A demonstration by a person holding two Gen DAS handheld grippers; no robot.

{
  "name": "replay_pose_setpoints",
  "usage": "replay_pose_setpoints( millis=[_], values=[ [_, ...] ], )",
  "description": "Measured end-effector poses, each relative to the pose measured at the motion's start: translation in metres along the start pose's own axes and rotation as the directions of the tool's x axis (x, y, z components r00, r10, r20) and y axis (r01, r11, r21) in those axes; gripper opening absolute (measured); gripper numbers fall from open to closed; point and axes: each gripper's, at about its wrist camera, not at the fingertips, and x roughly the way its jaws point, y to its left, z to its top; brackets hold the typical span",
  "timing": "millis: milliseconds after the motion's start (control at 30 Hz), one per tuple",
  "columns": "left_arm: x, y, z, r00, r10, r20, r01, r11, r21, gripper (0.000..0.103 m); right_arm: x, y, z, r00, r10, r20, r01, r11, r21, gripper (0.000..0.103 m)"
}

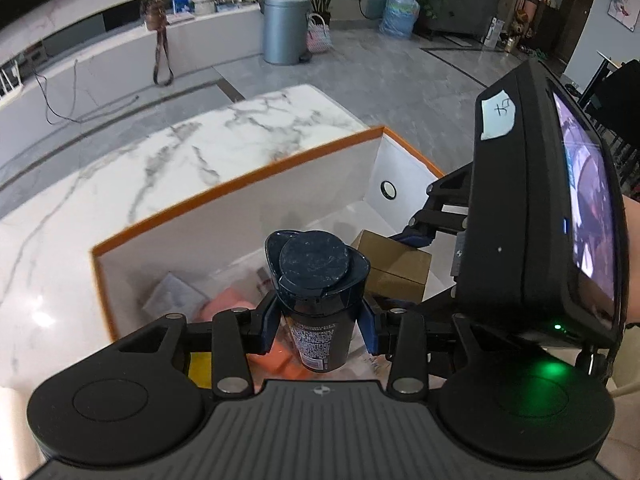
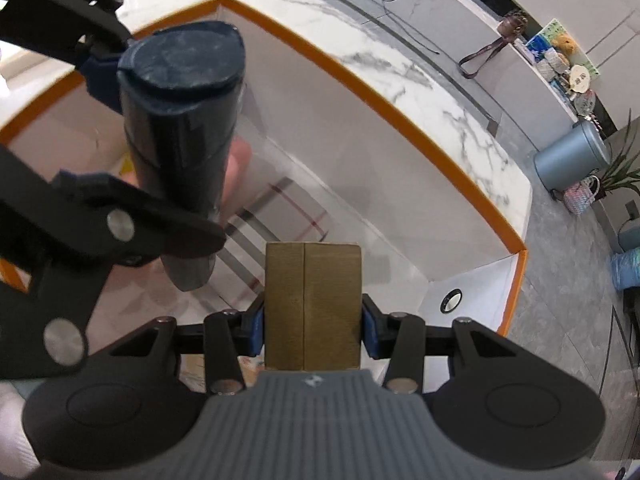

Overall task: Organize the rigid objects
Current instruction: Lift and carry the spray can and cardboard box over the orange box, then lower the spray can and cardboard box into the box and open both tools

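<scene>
My left gripper (image 1: 319, 322) is shut on a dark blue bottle (image 1: 318, 292) with a flip cap, held above the open orange-rimmed white box (image 1: 240, 178). The same bottle (image 2: 180, 120) shows at the upper left of the right wrist view, clamped by the left gripper's blue pads. My right gripper (image 2: 312, 330) is shut on a small brown cardboard box (image 2: 312, 300), also over the orange-rimmed box (image 2: 400, 92). That brown box (image 1: 394, 266) appears just right of the bottle in the left wrist view.
Inside the big box lie pink packets (image 1: 232, 304), a yellow item (image 1: 199, 366), a grey pouch (image 1: 172, 292) and a striped packet (image 2: 280, 208). It stands on a white marble table (image 1: 160, 160). A grey bin (image 1: 285, 28) stands on the floor beyond.
</scene>
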Motion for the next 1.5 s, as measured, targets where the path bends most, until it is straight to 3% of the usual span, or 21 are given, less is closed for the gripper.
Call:
replay_pose_setpoints(
  millis=[167,467,733,867,967,1300,1500],
  values=[
    [0.021,-0.003,0.003,0.996,-0.075,-0.049,0.075,0.997,-0.011,0.046,0.010,-0.006,-0.007,1.000,0.010,-0.001,-0.010,0.998,-0.055,0.045],
    [0.049,-0.004,0.014,0.987,-0.157,-0.042,0.154,0.986,-0.058,0.046,0.017,-0.021,-0.018,1.000,0.015,-0.001,-0.015,1.000,-0.011,0.046],
    [0.075,0.018,0.015,0.978,-0.200,-0.054,0.185,0.961,-0.207,0.046,0.027,-0.028,-0.020,0.998,0.069,0.007,-0.069,0.997,0.040,0.045],
    [0.085,0.021,0.014,0.981,-0.181,-0.074,0.160,0.961,-0.223,0.046,0.032,-0.020,-0.021,0.999,0.046,-0.012,-0.047,0.999,-0.026,0.047],
    [0.083,0.018,0.018,0.986,-0.156,-0.058,0.144,0.974,-0.172,0.049,0.032,-0.020,-0.020,0.999,0.042,-0.009,-0.042,0.999,-0.019,0.048],
    [0.081,0.020,0.011,0.991,-0.112,-0.070,0.097,0.978,-0.184,0.051,0.031,-0.017,-0.014,0.999,0.025,-0.026,-0.026,0.999,-0.041,0.048],
    [0.078,0.020,0.006,0.992,-0.093,-0.088,0.077,0.982,-0.172,0.042,0.028,-0.011,-0.012,0.998,0.010,-0.056,-0.016,0.994,-0.107,0.049]
  ],
)
